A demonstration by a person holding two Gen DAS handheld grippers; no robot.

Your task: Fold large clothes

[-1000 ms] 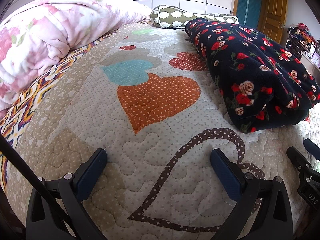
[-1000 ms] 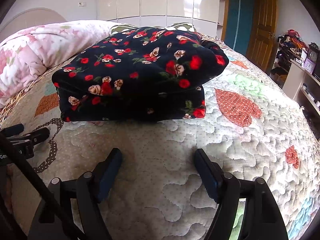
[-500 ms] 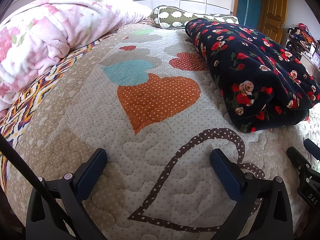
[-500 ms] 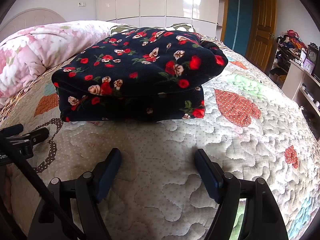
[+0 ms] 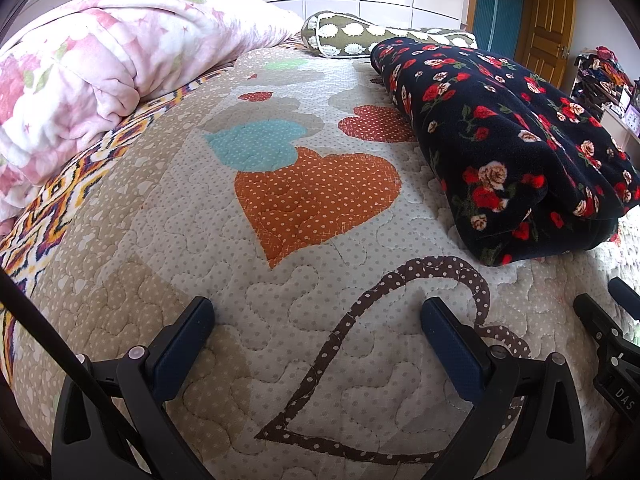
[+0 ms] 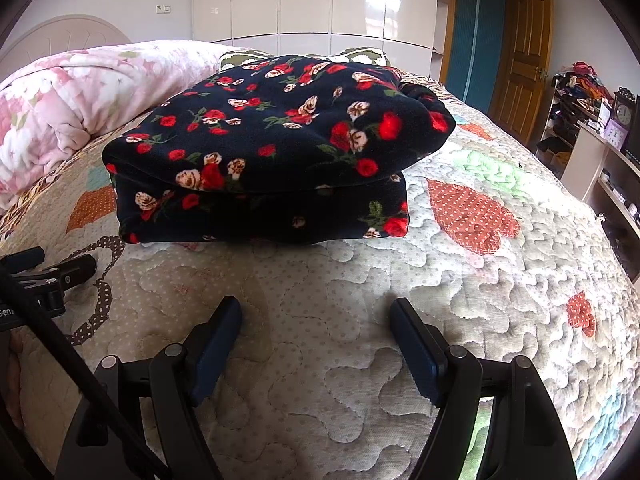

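Both grippers, left gripper (image 5: 316, 330) and right gripper (image 6: 316, 332), gape wide, empty.

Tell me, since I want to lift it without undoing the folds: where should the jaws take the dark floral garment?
Probably at the near rounded edge of the dark floral garment, coming in low from the front. In the right wrist view its layers stack there with a visible seam between upper and lower halves, so open jaws could span the whole thickness. The right gripper already faces that edge, open and empty.
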